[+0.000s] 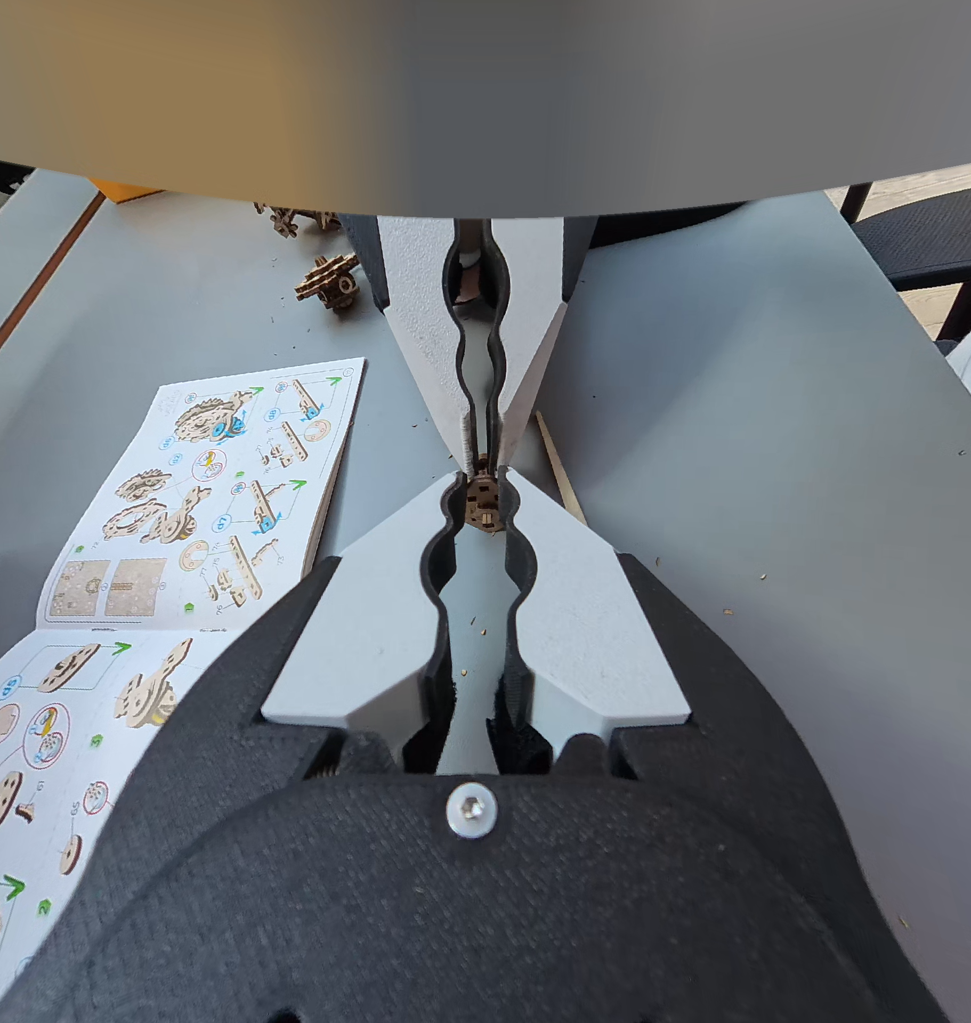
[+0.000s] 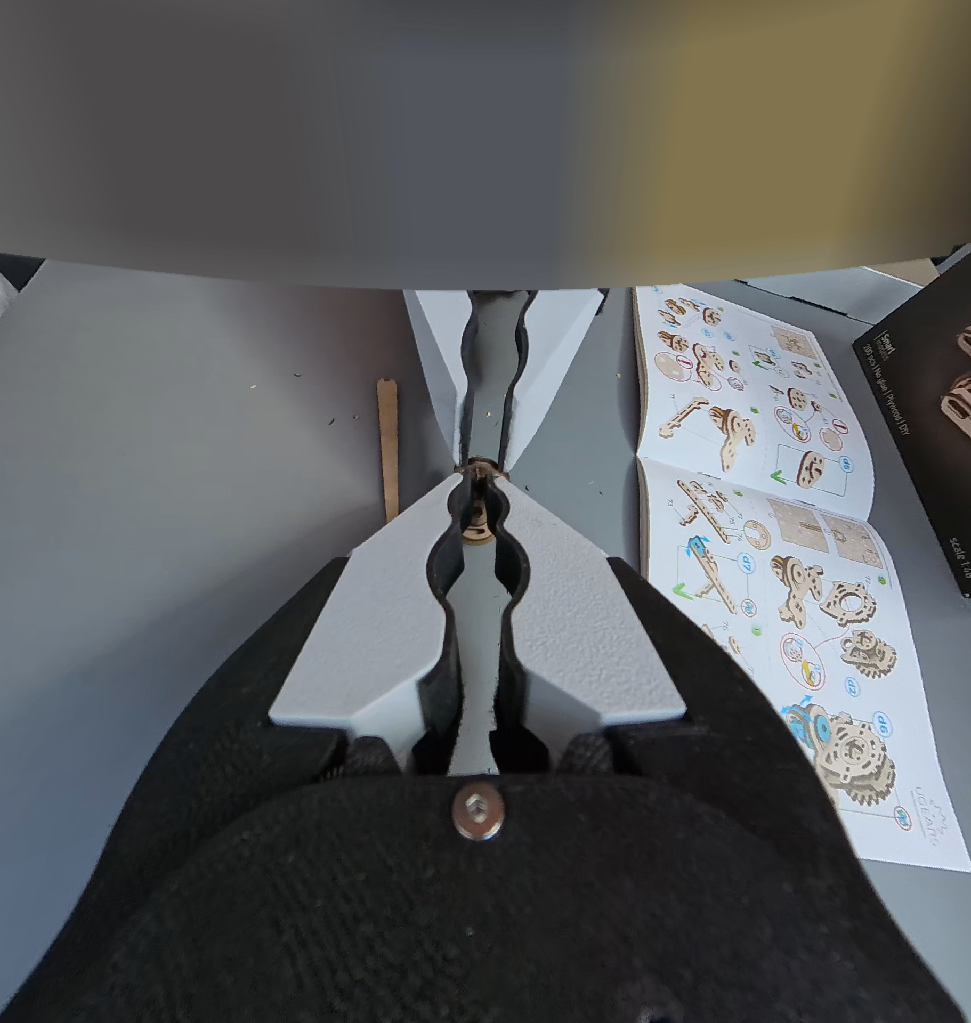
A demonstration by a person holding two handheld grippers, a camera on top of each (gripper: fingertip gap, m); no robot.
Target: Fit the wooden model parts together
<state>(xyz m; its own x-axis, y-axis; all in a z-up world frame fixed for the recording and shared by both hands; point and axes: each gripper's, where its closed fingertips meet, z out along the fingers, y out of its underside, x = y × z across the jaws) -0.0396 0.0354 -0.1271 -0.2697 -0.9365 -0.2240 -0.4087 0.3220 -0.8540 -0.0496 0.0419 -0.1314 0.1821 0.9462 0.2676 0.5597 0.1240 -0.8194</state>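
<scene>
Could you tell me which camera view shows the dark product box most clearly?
The right wrist view: the dark product box lies at the right edge on the grey table, beyond the open instruction booklet, though the frame cuts it off. The left wrist view does not show the box at all.

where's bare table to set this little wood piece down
Free: the grey table beyond the flat wooden stick, holding only crumbs. Crowded: the open booklet, with wooden gear bits beyond it and a dark box beside it.
</scene>
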